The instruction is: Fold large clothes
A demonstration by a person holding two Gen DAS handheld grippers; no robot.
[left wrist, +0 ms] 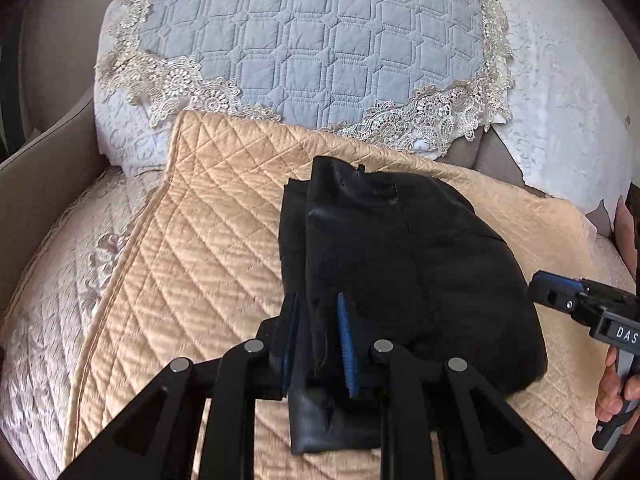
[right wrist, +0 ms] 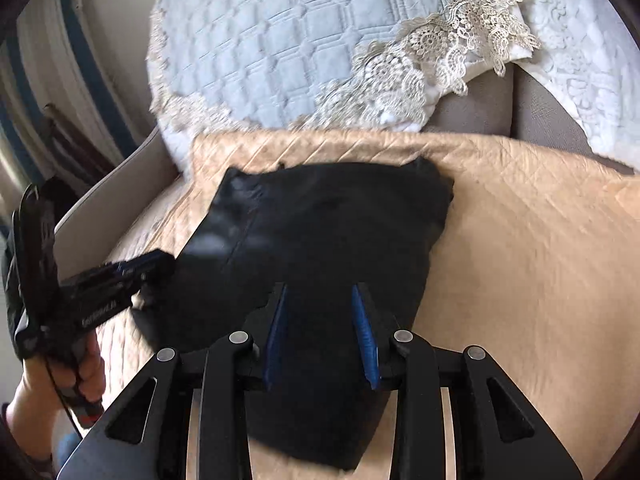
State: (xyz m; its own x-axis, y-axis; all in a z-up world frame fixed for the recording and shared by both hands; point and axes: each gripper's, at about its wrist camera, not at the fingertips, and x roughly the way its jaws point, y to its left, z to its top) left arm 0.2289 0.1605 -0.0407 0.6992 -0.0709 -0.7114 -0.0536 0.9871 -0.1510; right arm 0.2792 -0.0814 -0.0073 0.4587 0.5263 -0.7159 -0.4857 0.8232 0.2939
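Peach quilted cover [left wrist: 192, 240] carries folded black garment [left wrist: 400, 248]; left gripper [left wrist: 320, 340] clamps its near edge, right gripper [right wrist: 320, 336] spread above it.

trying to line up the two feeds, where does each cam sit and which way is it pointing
Left wrist: on the left gripper, looking along its fingers, which pinch the black garment; the right gripper and its hand enter at right.
Right wrist: on the right gripper, fingers open over the black garment; the left gripper and hand enter at left.
Shared: garment, beige quilt, lace-edged blue cushion.
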